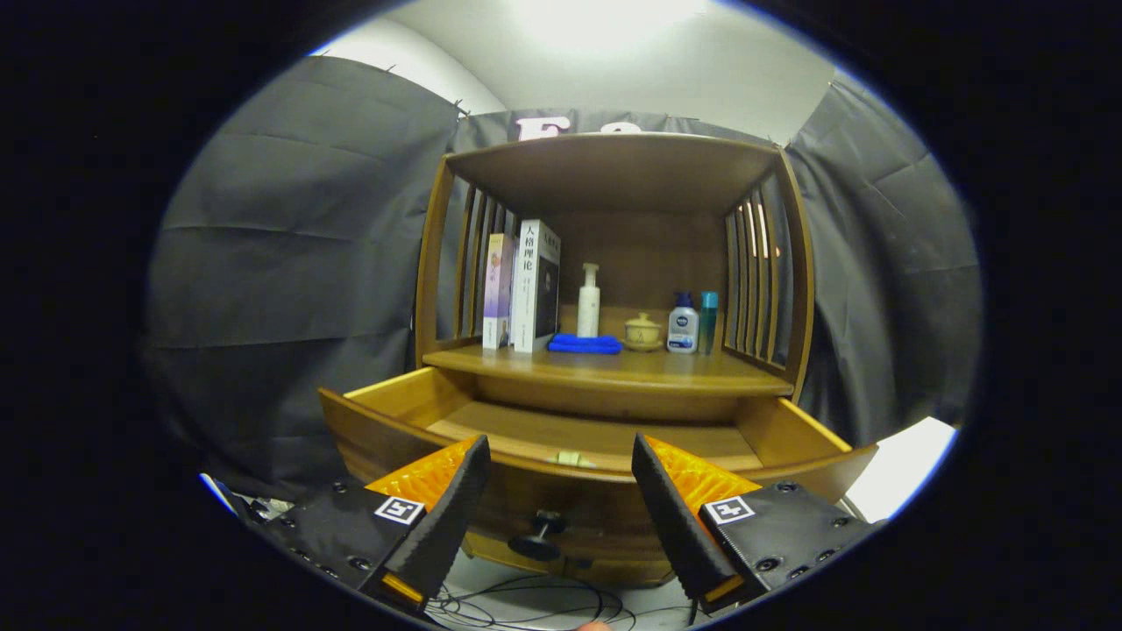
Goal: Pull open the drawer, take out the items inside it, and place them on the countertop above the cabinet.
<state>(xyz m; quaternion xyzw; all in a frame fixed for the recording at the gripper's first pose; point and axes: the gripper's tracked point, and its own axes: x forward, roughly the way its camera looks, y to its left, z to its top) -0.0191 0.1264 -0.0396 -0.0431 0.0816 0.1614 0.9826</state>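
- Gripper (561,499) sits level, aimed straight at the cabinet (614,263), fingers spread wide with nothing between them.
- Just ahead of the fingers, the drawer (386,429) stands pulled out; its dark knob (539,535) shows in the gap between the fingertips, untouched.
- Inside the drawer, bare wood floor; a small pale tab (570,457) sits at the front rim, at 12 o'clock from the knob. Whether anything lies behind the front wall, I cannot tell.
- Above it, the countertop (614,370) carries a row: two books (523,289) upright at its 9 o'clock end, a blue cloth (585,344) flat beside them, a white pump bottle (589,302) behind the cloth.
- Toward 3 o'clock: a lidded cup (642,332), a white-and-blue bottle (683,324), a teal bottle (708,322), all upright, close together.
- Slatted side walls, a wooden roof over the shelf.
- Cables (526,605) loop on the pale floor below the fingers.
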